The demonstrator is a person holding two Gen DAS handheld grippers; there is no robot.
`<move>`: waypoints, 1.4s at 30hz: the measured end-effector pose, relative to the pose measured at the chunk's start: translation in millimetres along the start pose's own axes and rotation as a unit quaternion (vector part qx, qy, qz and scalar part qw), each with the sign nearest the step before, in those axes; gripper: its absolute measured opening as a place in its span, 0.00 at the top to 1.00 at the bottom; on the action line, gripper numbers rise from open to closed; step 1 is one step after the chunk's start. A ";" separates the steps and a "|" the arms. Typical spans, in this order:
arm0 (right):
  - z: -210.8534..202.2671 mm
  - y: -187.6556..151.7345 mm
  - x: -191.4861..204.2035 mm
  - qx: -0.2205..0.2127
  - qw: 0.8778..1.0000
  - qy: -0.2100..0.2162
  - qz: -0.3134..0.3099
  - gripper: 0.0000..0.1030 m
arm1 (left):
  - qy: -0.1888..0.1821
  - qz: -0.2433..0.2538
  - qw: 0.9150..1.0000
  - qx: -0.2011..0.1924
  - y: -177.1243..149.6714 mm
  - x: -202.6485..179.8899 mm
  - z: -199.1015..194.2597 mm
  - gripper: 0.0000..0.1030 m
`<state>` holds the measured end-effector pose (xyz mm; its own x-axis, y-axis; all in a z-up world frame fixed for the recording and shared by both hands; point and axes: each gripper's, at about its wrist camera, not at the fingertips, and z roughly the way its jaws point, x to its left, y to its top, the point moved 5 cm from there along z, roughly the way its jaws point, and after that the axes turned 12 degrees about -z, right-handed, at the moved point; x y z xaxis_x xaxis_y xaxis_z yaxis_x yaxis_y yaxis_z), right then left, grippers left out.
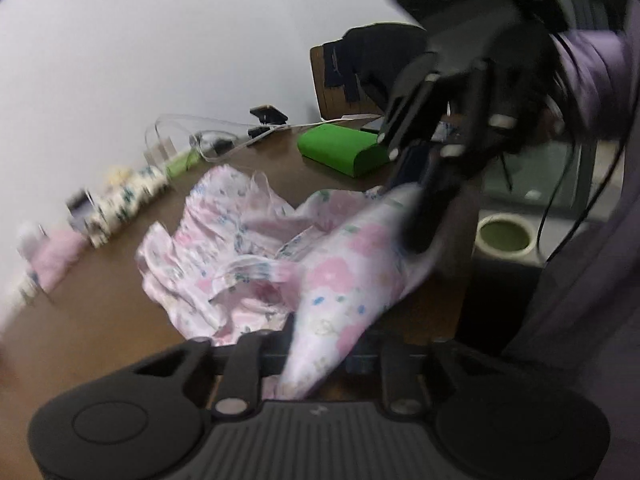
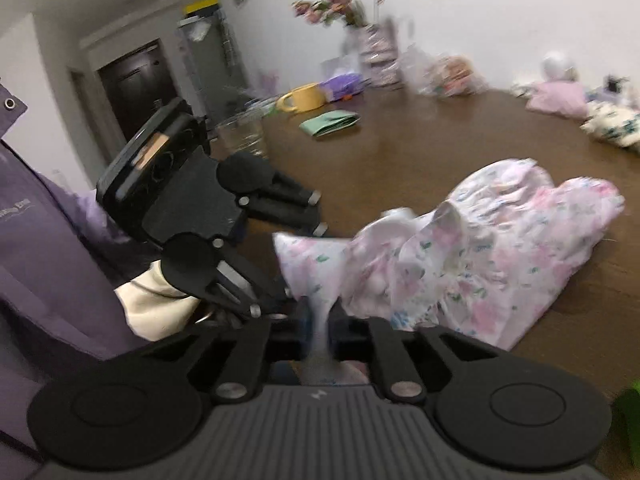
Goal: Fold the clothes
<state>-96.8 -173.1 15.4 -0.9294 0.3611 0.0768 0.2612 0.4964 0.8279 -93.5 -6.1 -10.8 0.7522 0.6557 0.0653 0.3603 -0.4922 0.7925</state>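
A pink floral garment (image 1: 240,256) lies crumpled on the brown table (image 1: 100,320); it also shows in the right wrist view (image 2: 480,256). My left gripper (image 1: 316,356) is shut on one edge of the garment, with a band of cloth stretched up from it. My right gripper (image 2: 320,332) is shut on another edge of the same garment. The right gripper (image 1: 416,208) shows in the left wrist view at the far end of the stretched band. The left gripper (image 2: 288,276) shows in the right wrist view, close to the left of the cloth.
A green box (image 1: 344,152), cables and a chair (image 1: 340,80) stand at the table's far end. Folded clothes (image 2: 560,98) lie by the wall. A yellow cup (image 2: 304,98), a green folded cloth (image 2: 330,122), a clear glass container (image 2: 242,134) and flowers (image 2: 340,0) are further along.
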 end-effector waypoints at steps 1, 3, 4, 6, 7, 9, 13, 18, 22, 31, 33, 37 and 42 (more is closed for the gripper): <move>-7.4 -3.4 6.6 -0.008 0.999 -0.025 -0.018 0.14 | -0.009 -0.019 1.000 0.002 0.7 3.9 -1.1 0.85; -22.5 -13.3 26.2 -0.031 0.993 -0.076 -0.080 0.00 | -0.030 -0.070 0.997 0.010 2.4 15.0 -2.2 0.86; -25.0 -19.9 36.5 -0.037 0.987 -0.097 -0.120 0.00 | -0.040 -0.089 0.995 0.015 4.0 19.1 -2.1 0.86; -16.4 -30.2 45.7 -0.026 0.975 -0.138 -0.172 0.01 | -0.059 -0.122 0.990 0.027 7.8 25.9 -1.5 0.88; -11.0 -34.7 49.1 -0.018 0.968 -0.157 -0.194 0.01 | -0.069 -0.137 0.988 0.033 10.1 28.9 -1.6 0.88; -3.1 -38.6 48.9 -0.021 0.958 -0.184 -0.218 0.05 | -0.084 -0.160 0.983 0.044 14.9 33.4 -2.4 0.88; 2.5 -37.3 31.9 -0.042 0.963 -0.175 -0.201 0.49 | -0.112 -0.182 0.975 0.054 20.1 32.5 -11.2 0.89; -2.3 -31.9 0.7 -0.062 0.995 -0.033 -0.066 0.82 | -0.153 -0.207 0.965 0.041 21.7 36.7 -21.6 0.83; -3.4 -30.2 -41.2 -0.066 0.988 0.088 0.107 0.82 | -0.174 -0.267 0.948 0.012 17.9 55.5 -23.6 0.71; 9.8 -37.6 -107.7 -0.059 0.944 0.052 0.319 0.52 | -0.121 -0.459 0.880 0.010 10.6 104.8 18.6 0.65; 5.1 -38.5 -110.1 -0.056 0.946 0.005 0.319 0.50 | -0.116 -0.465 0.878 0.003 13.3 109.7 16.4 0.55; -12.5 -31.4 -102.3 -0.102 0.942 -0.063 0.314 0.51 | -0.104 -0.459 0.882 -0.029 23.1 115.9 6.4 0.49; -26.3 -13.1 -88.6 -0.110 0.939 -0.196 0.260 0.62 | -0.072 -0.436 0.897 0.006 25.3 100.3 19.6 0.66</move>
<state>-24.8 -232.3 12.3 -0.5117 0.7939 0.3284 0.5531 0.0119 0.8330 1.9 36.0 3.9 0.2449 0.7140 -0.6559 0.8511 0.1657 0.4982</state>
